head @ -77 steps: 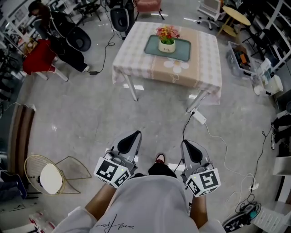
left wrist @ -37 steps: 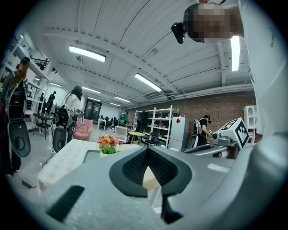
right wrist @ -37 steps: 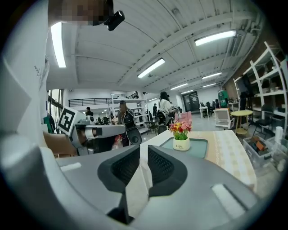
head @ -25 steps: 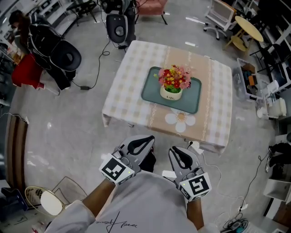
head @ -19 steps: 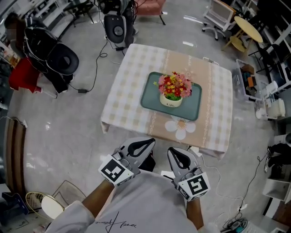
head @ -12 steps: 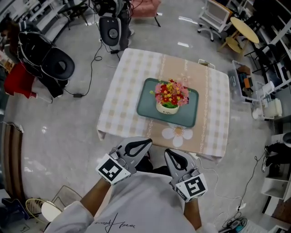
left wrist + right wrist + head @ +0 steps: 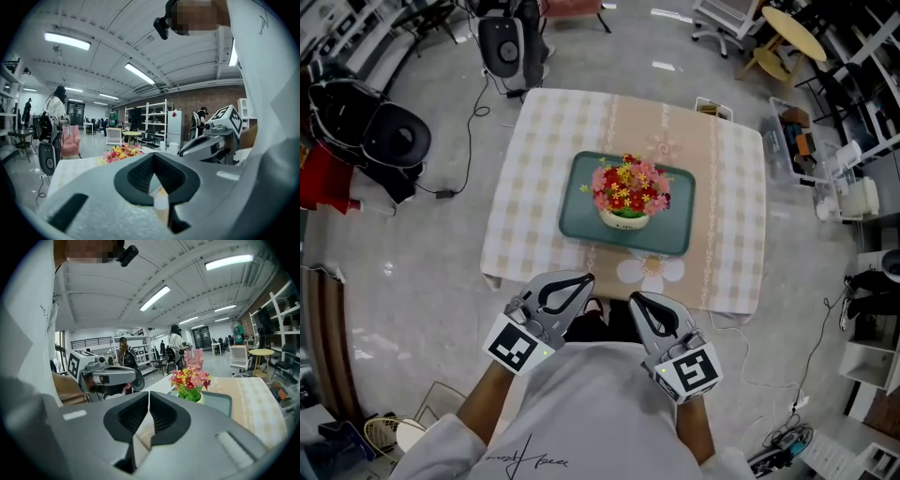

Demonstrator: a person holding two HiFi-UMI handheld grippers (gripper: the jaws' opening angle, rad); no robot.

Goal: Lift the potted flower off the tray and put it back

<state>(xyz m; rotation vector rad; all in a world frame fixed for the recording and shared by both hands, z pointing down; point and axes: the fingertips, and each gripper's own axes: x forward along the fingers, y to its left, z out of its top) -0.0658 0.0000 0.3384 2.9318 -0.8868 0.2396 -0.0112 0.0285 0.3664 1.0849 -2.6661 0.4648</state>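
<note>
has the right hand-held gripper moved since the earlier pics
Yes: the right hand-held gripper has come forward toward the table, from well short of it to its near edge.

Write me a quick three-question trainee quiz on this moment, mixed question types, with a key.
1. True or false: the potted flower stands on the tray.
2. The left gripper and the right gripper are: A) both shut with nothing between the jaws; B) both wide open; C) one shut on the pot.
3. Short answer: what does the tray rest on?
Key: 1 true; 2 A; 3 the checked tablecloth.
</note>
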